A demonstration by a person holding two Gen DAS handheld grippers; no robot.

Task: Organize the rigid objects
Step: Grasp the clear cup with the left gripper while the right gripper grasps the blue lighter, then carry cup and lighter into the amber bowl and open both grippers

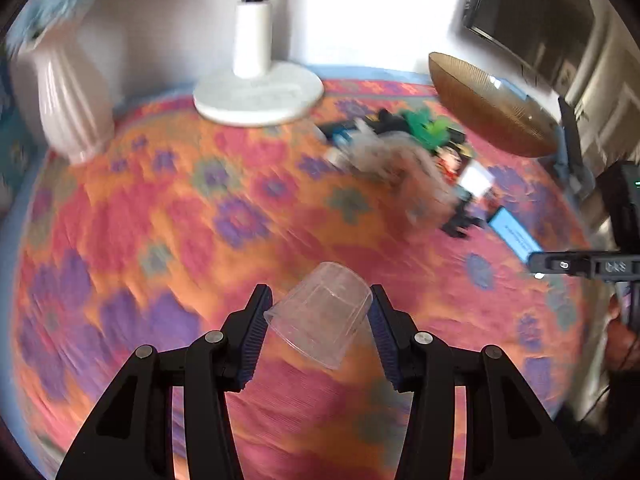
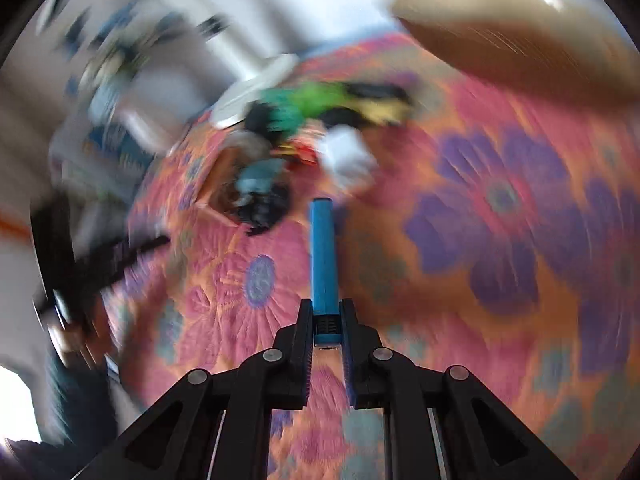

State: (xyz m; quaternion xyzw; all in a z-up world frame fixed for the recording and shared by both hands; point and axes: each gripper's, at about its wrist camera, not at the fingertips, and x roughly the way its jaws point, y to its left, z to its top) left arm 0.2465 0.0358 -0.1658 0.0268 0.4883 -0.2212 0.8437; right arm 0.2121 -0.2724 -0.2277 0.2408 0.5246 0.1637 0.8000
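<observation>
My left gripper is shut on a clear plastic cup, held upside down and tilted above the flowered cloth. My right gripper is shut on a long blue bar that sticks forward over the cloth; that bar and gripper also show at the right edge of the left wrist view. A blurred pile of small objects, green, black, white and red pieces, lies on the cloth beyond both grippers and shows in the right wrist view. Both views are motion-blurred.
A brown ribbed bowl stands at the back right, also large in the right wrist view. A white lamp base and a white vase stand at the back. The orange and pink cloth covers the surface.
</observation>
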